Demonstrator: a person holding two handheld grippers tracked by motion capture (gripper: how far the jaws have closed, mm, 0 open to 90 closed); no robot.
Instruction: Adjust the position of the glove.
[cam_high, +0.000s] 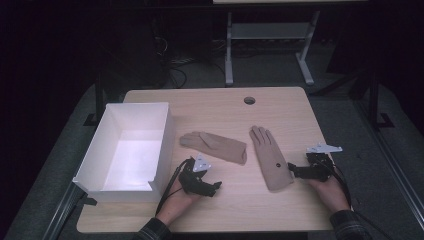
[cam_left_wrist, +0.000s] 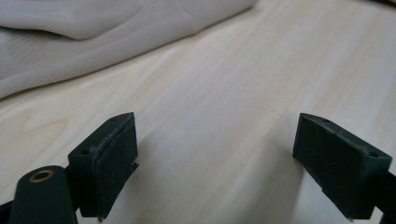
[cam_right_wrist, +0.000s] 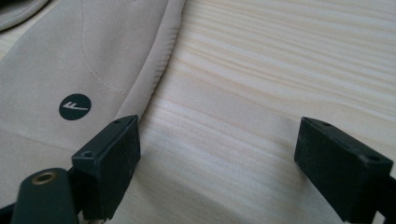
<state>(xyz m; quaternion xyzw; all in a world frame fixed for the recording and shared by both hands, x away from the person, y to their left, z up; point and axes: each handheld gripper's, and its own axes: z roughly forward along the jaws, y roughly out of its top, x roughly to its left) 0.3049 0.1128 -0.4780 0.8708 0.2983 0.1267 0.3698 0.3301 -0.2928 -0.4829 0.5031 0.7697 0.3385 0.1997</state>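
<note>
Both tongs gape empty. My right gripper (cam_high: 295, 170) sits at three o'clock of the right glove (cam_high: 269, 159); closing here risks pinching only its edge.

A light wooden table (cam_high: 225, 210) with rounded corners has a round hole (cam_high: 249, 100) near its far edge. A white open box (cam_high: 127, 150) sits on its left side, reaching the left edge. Two tan gloves lie flat mid-table, apart: the left glove (cam_high: 215, 146) lies crosswise, fingers toward the box; the right glove (cam_high: 270, 159) points away, a dark round logo (cam_high: 278, 165) on it.
</note>
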